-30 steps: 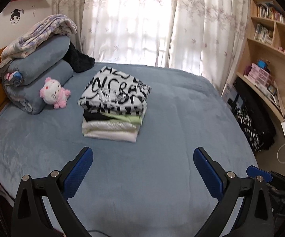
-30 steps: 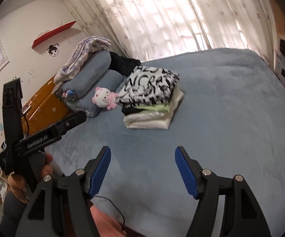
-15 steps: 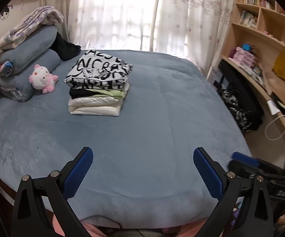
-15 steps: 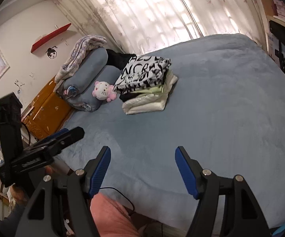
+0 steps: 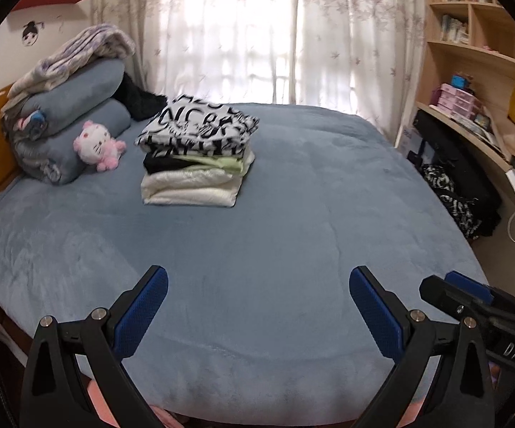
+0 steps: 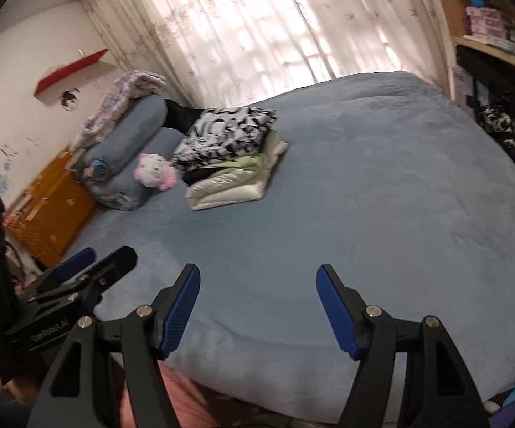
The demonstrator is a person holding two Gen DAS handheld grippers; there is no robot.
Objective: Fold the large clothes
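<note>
Both the left gripper [image 5: 257,303] and right gripper [image 6: 257,303] hang released and empty over the bed [image 5: 293,232]. Ahead and left, the stack of folded clothes [image 5: 195,157] looks complete; nothing unfolded lies on the bed.

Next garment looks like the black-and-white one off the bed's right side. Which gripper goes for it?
Right gripper, probably. The black-and-white garment hangs by the shelves, on its side. Left gripper sits further away. Both jaws open, empty.
</note>
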